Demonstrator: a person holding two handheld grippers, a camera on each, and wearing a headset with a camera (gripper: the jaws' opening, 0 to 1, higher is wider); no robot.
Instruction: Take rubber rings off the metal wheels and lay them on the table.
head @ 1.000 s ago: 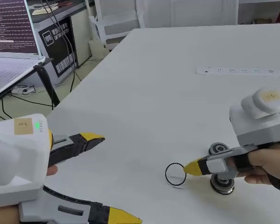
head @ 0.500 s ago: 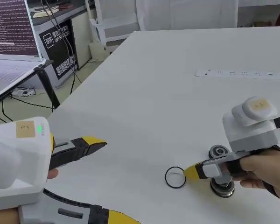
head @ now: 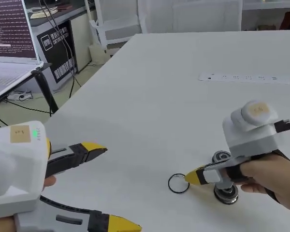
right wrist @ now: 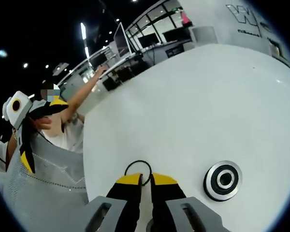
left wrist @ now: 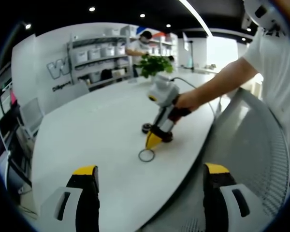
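Evidently for release, the rubber ring (head: 178,184) was laid flat on the table (head: 183,96) beside the metal wheels (head: 226,191), with the right gripper (right wrist: 145,178) nearly closed at its edge; the left gripper (left wrist: 151,169) was held spread, clear of the work.

The right gripper (head: 186,178) has dipped toward the table (head: 183,96), laying the rubber ring (head: 169,184) in its jaws flatter

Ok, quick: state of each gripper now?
Left gripper: open, empty.
Right gripper: nearly closed at the ring; grip cannot be told.
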